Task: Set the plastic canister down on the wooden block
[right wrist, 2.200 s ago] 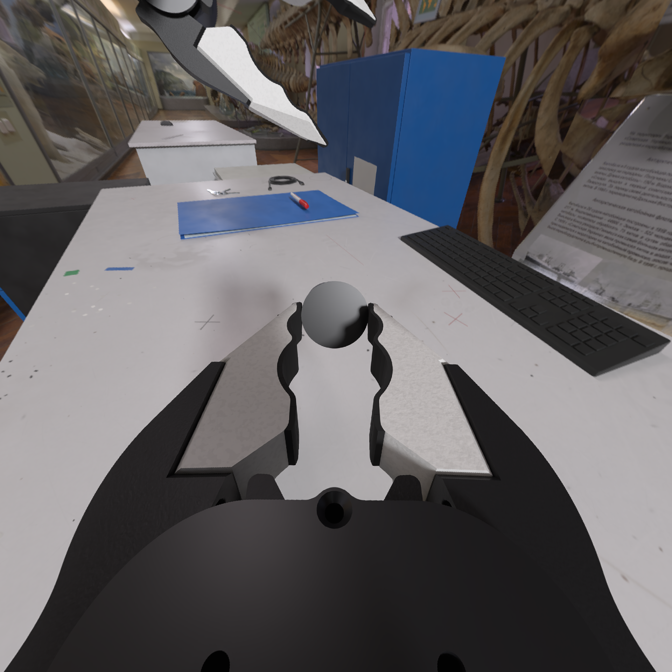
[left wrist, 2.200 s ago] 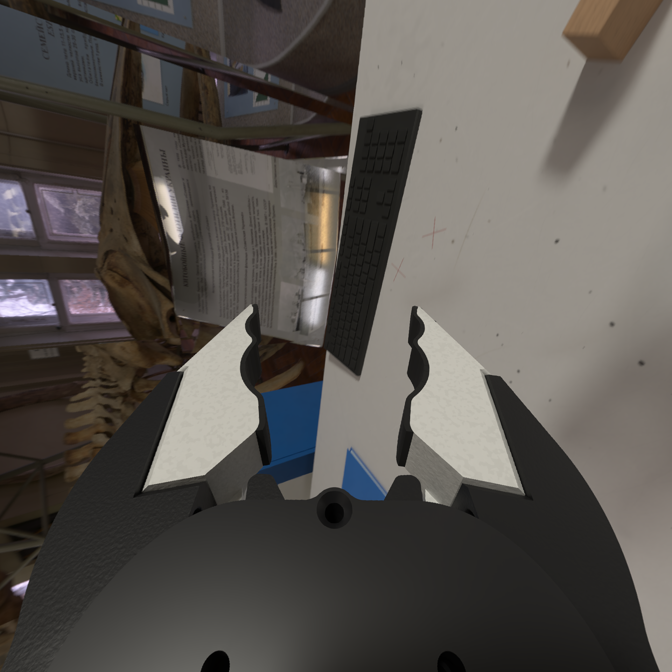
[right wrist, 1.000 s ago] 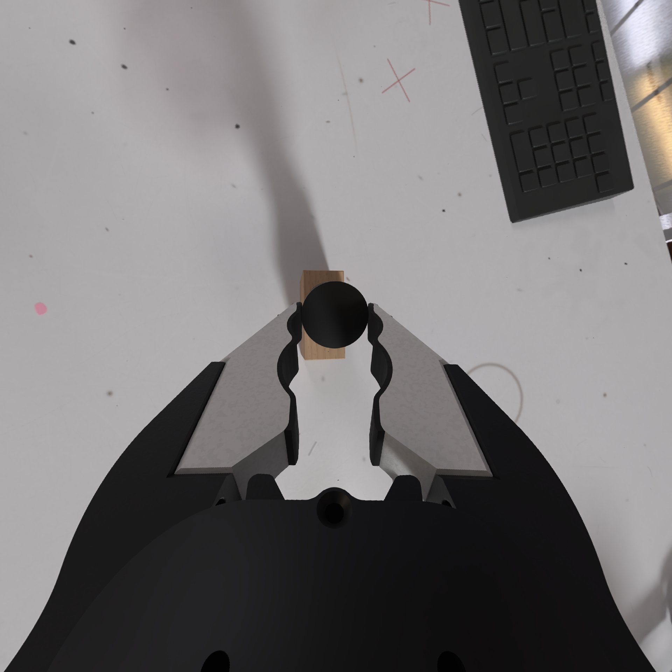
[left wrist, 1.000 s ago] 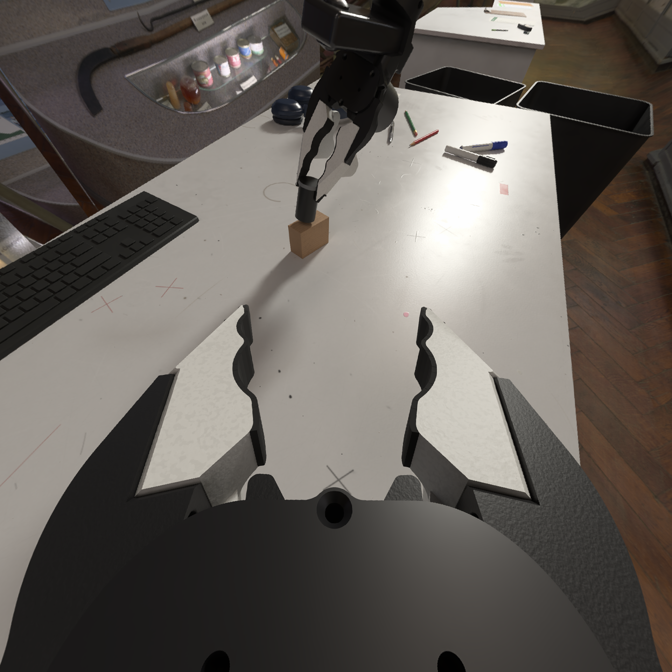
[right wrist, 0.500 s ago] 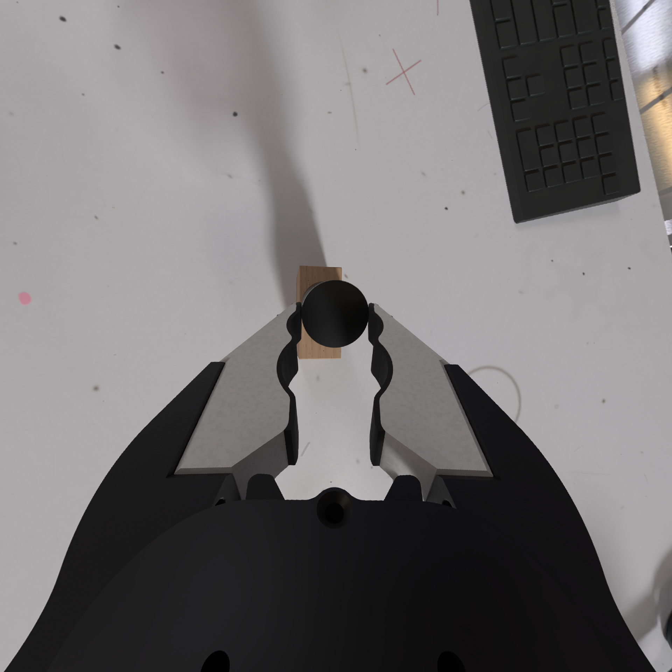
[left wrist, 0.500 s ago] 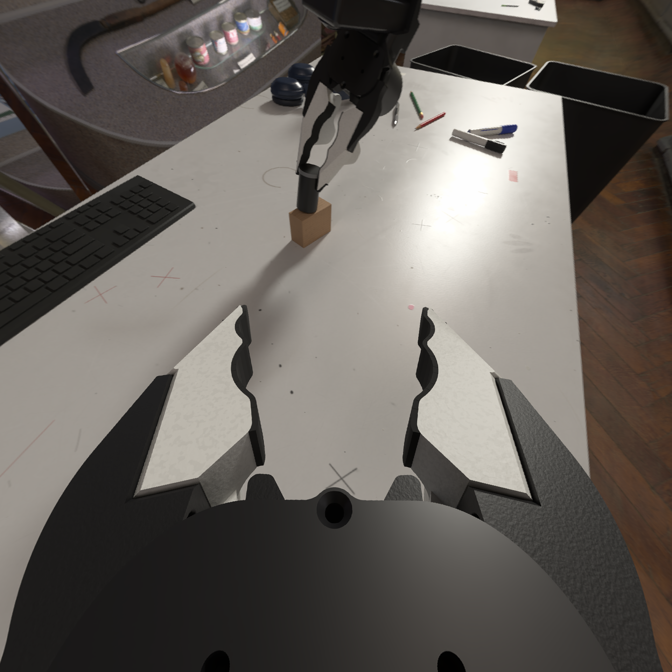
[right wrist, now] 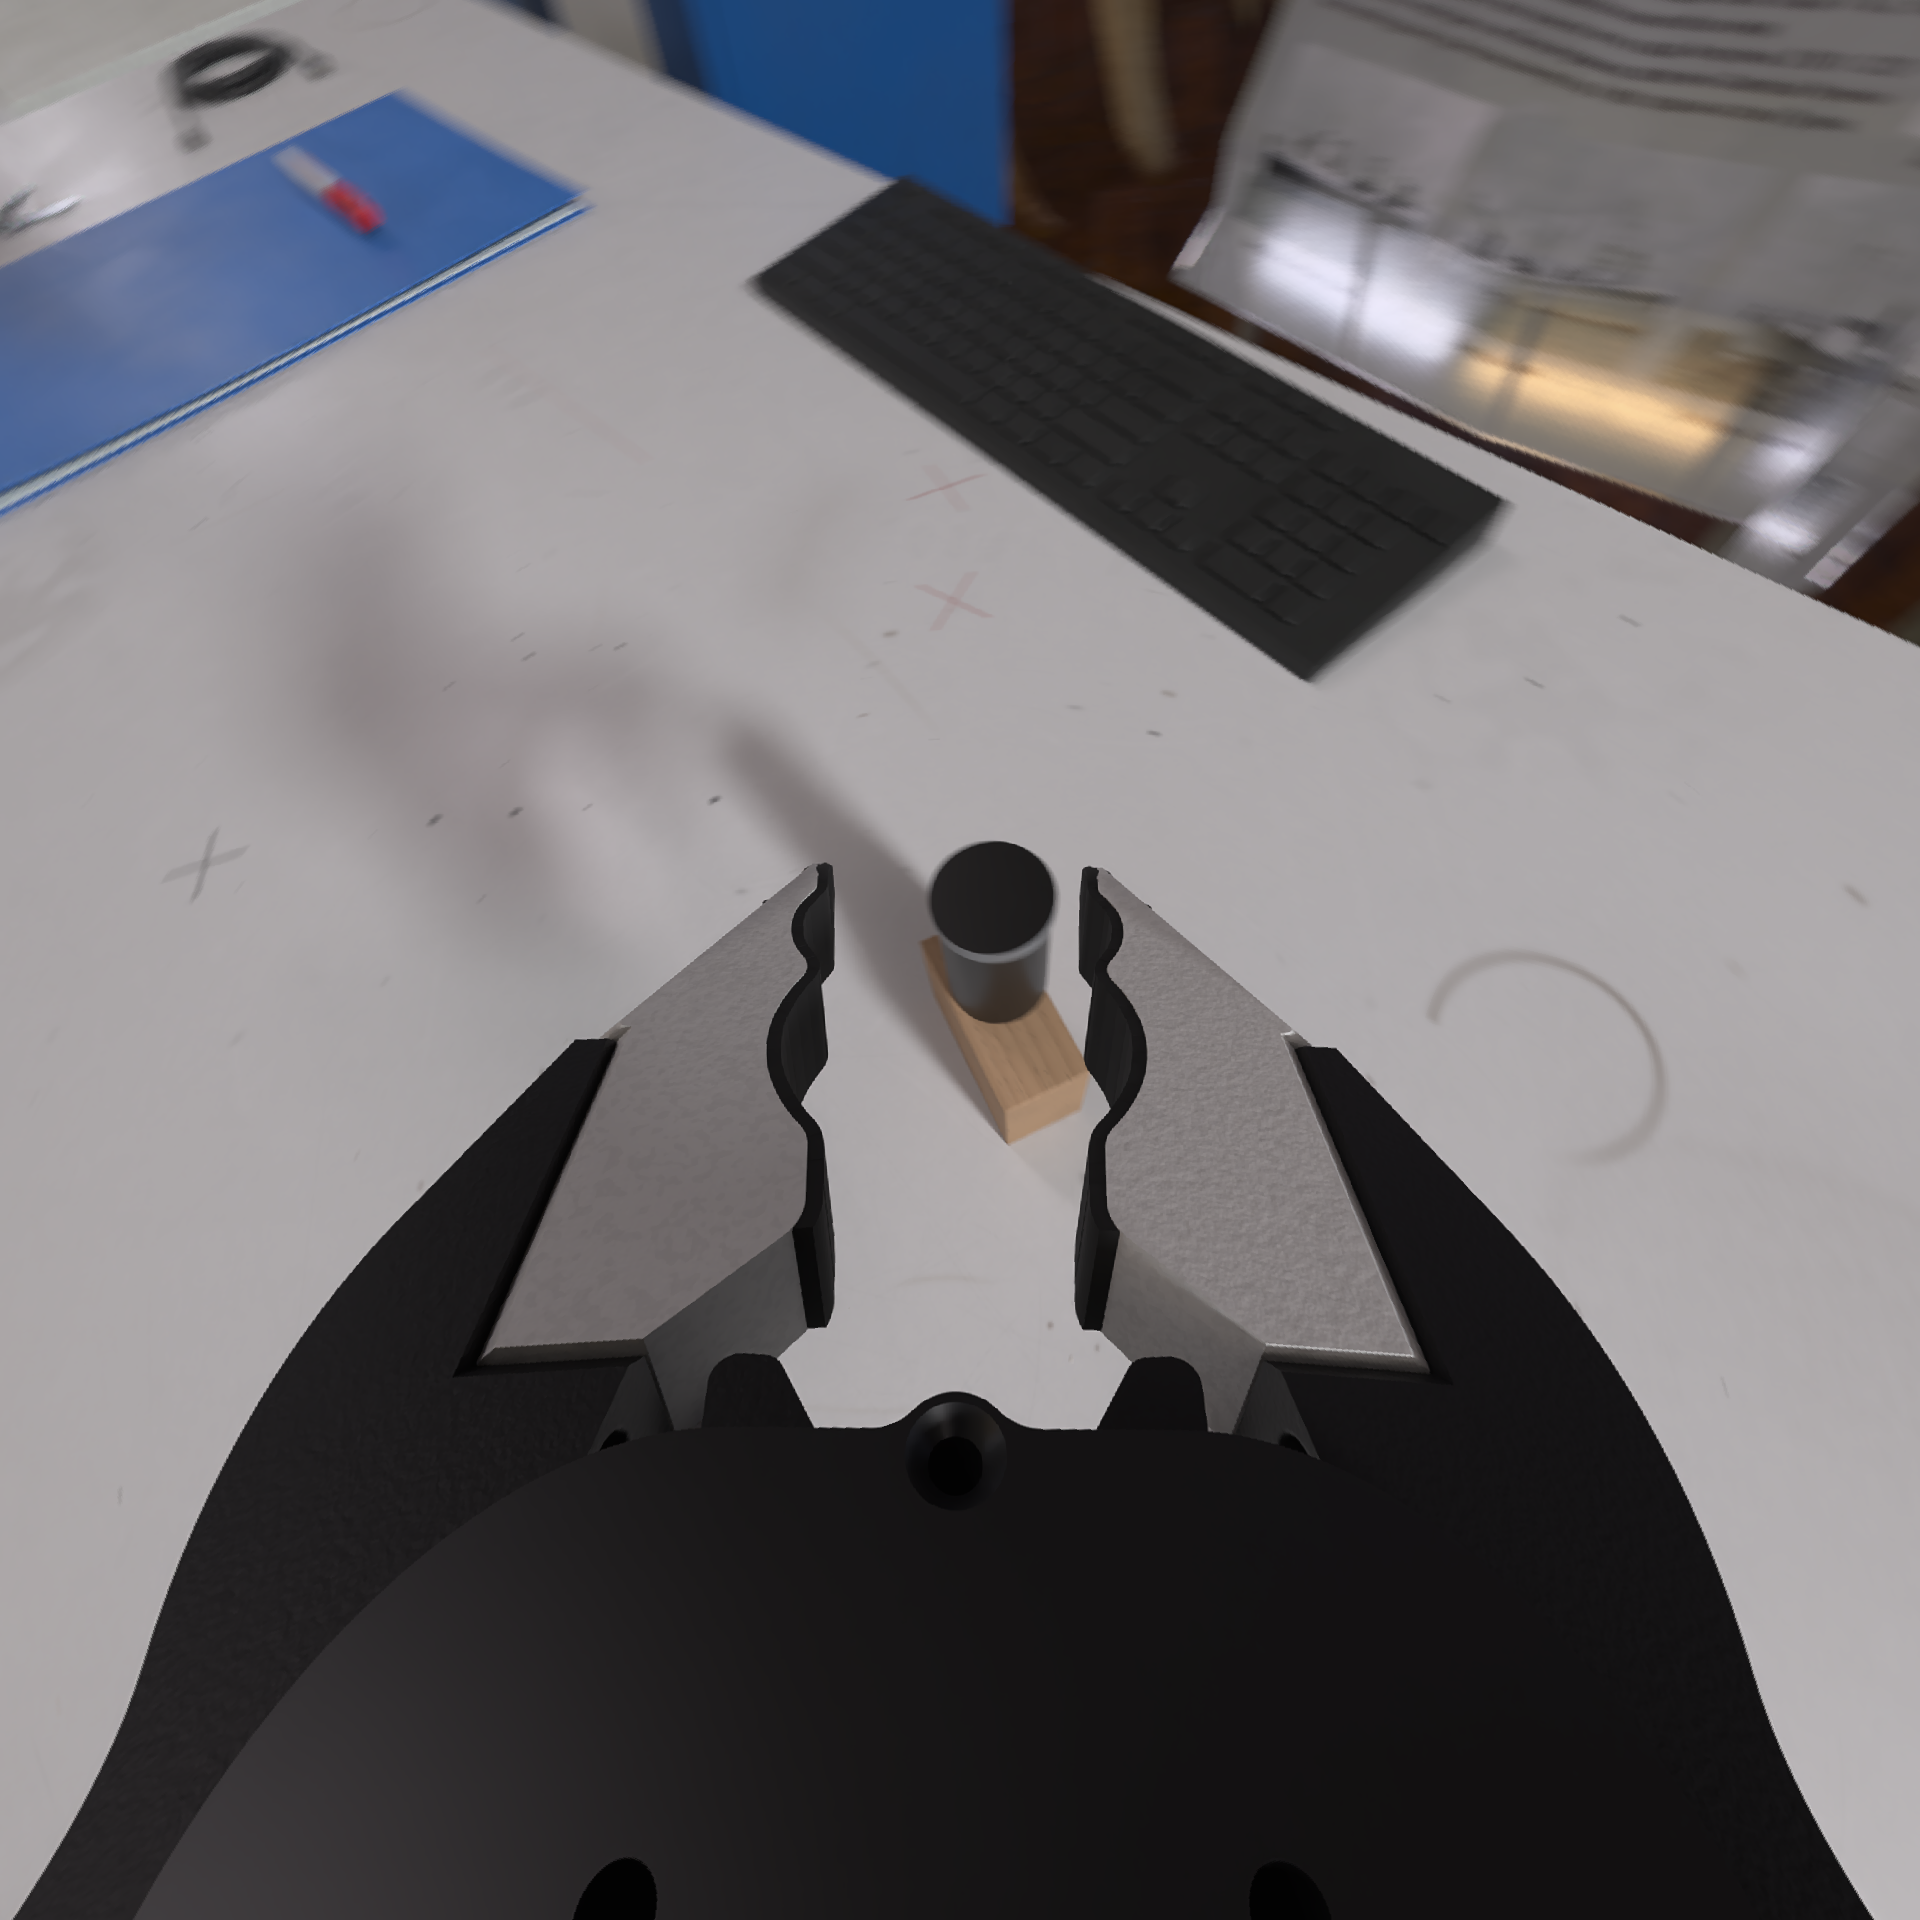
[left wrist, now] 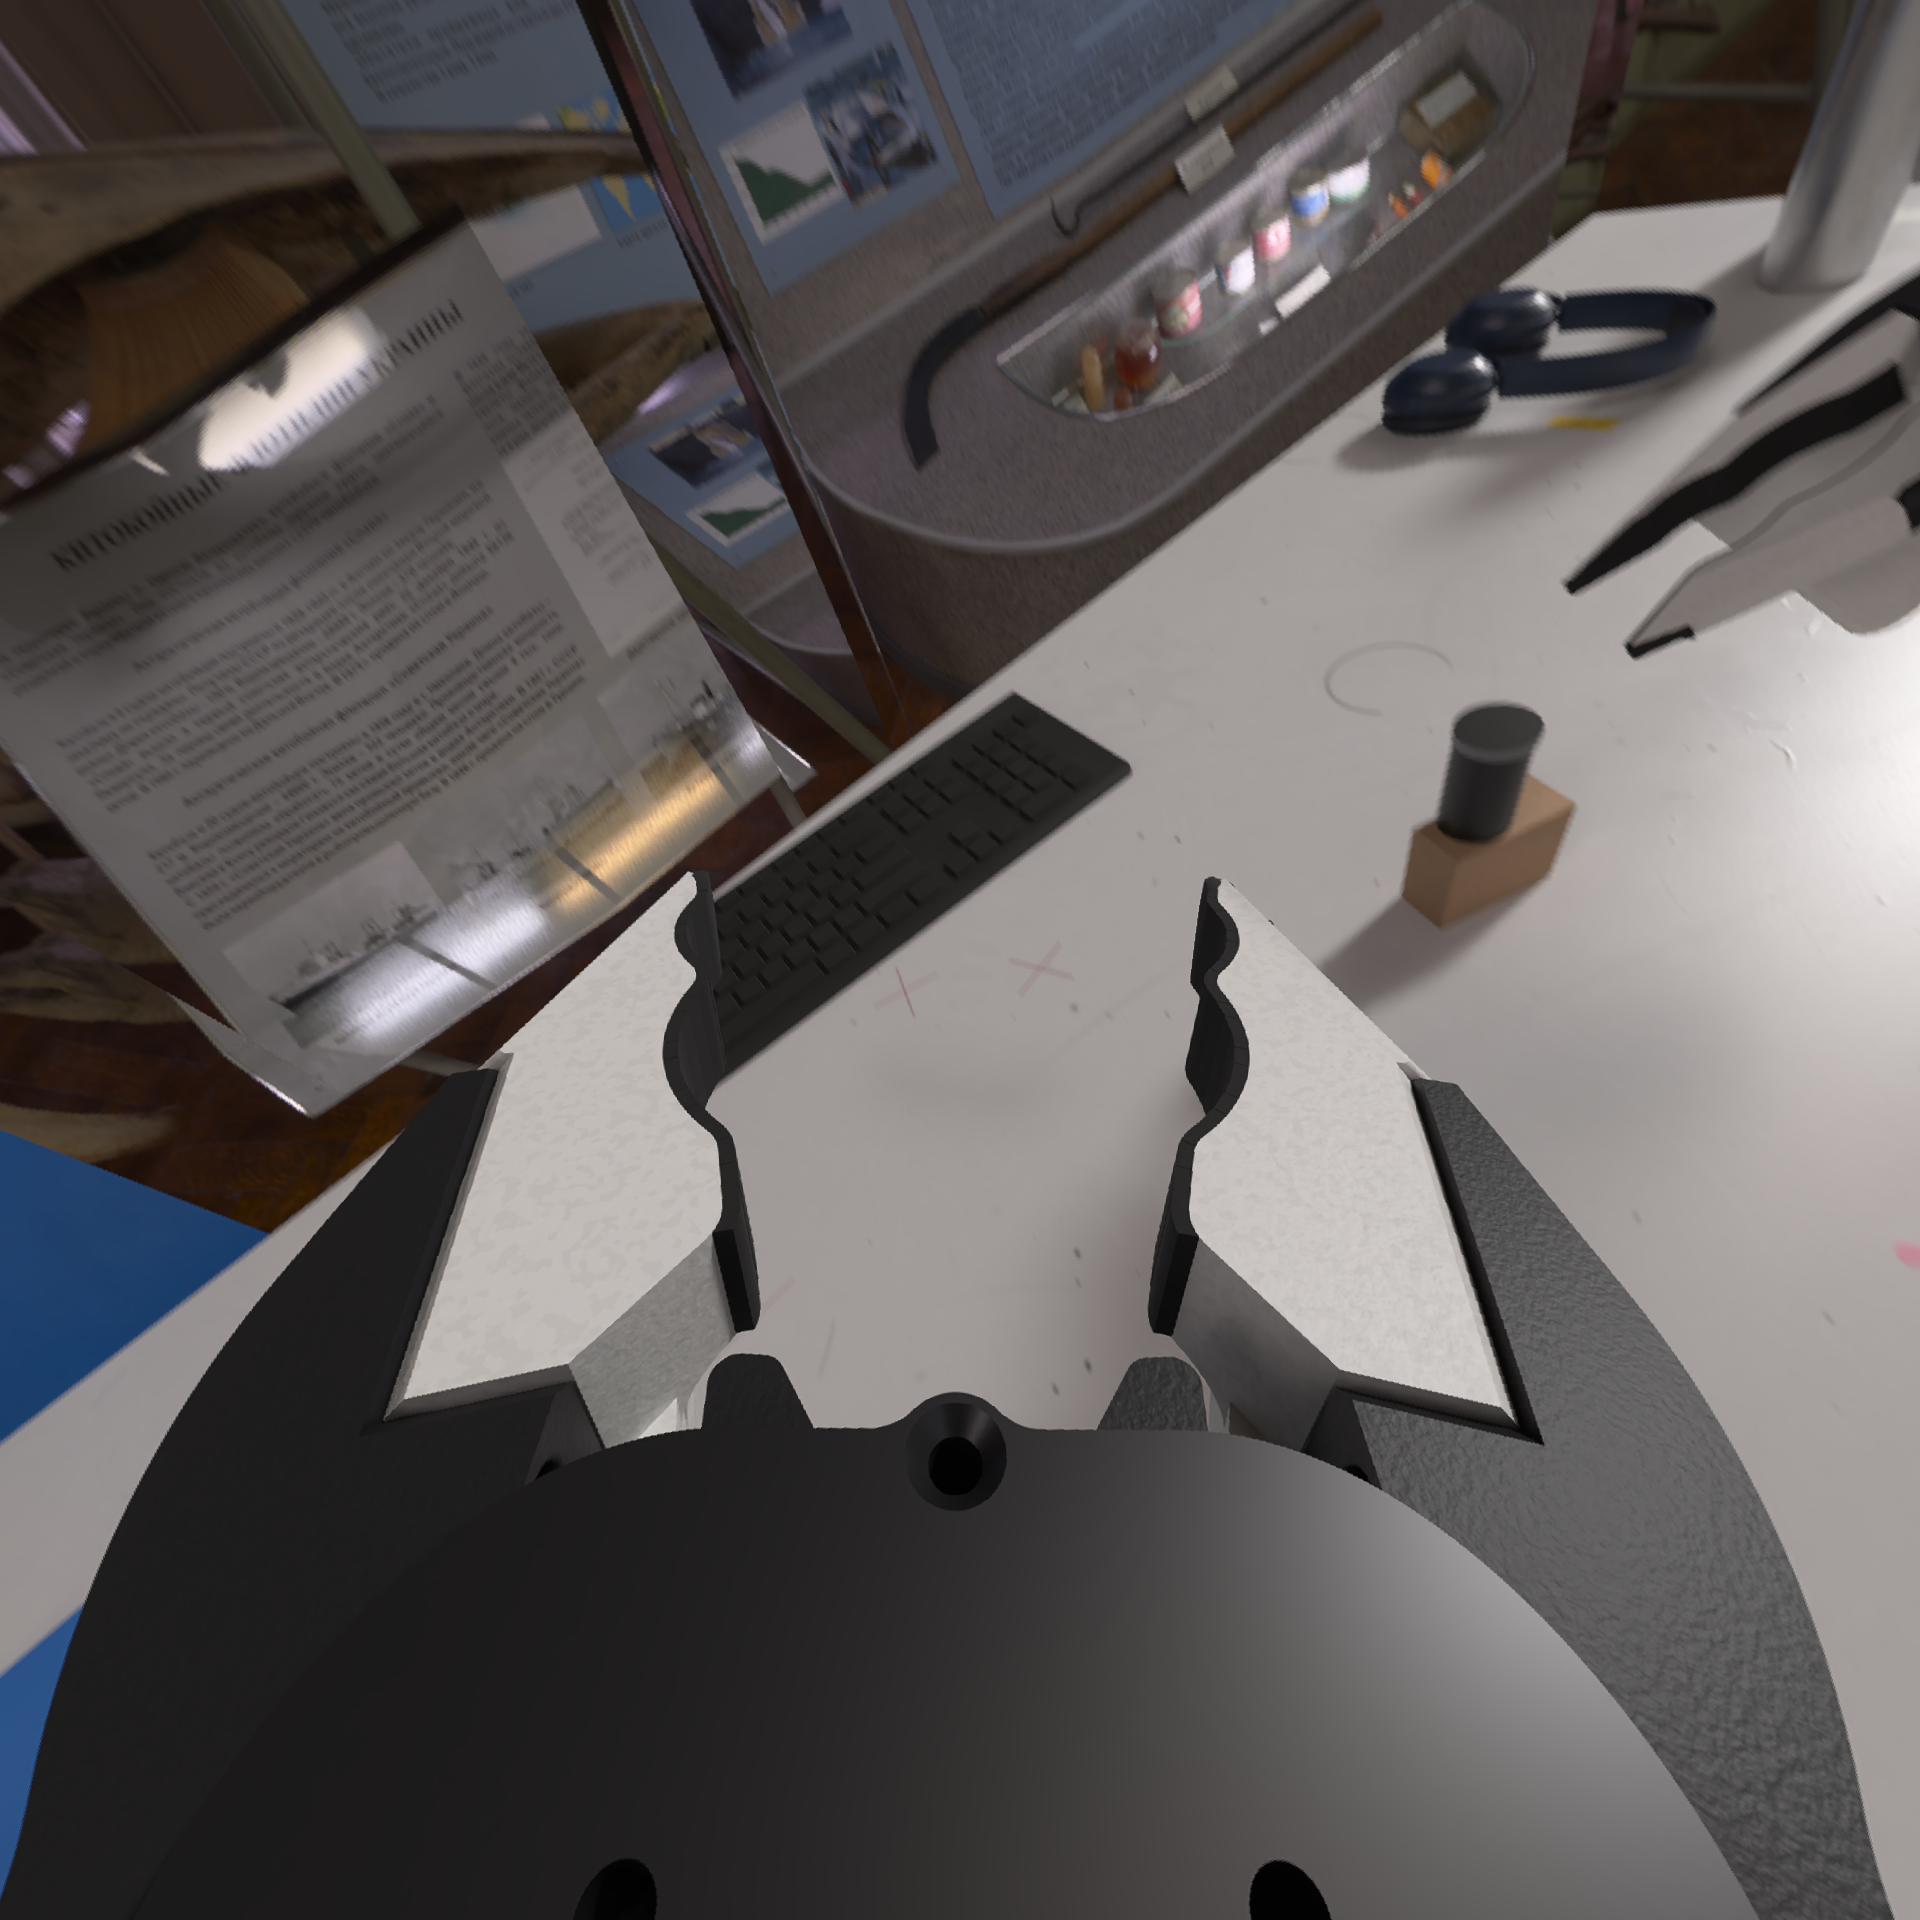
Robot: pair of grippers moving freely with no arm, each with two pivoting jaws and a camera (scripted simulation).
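Note:
The black plastic canister (right wrist: pixel 992 935) stands upright on the far end of the light wooden block (right wrist: pixel 1023 1060) on the white table (right wrist: pixel 416 987). My right gripper (right wrist: pixel 956 883) is open and empty, raised above and behind the canister, with a gap on each side. In the left wrist view the canister (left wrist: pixel 1486 774) on the block (left wrist: pixel 1488 857) sits at the right, with the right gripper (left wrist: pixel 1600 613) hanging above it, apart from it. My left gripper (left wrist: pixel 954 896) is open and empty over the table near the keyboard.
A black keyboard (right wrist: pixel 1122 416) lies along the far table edge, also in the left wrist view (left wrist: pixel 894 842). A blue folder (right wrist: pixel 239 281) with a red-capped marker (right wrist: pixel 332 197) lies at the far left. Dark headphones (left wrist: pixel 1538 343) lie beyond the block. A tilted display board (left wrist: pixel 343 665) stands off the table.
My right gripper has opened, let go of the canister and pulled up and back; the canister now stands on the block. My left gripper has swung left toward the keyboard.

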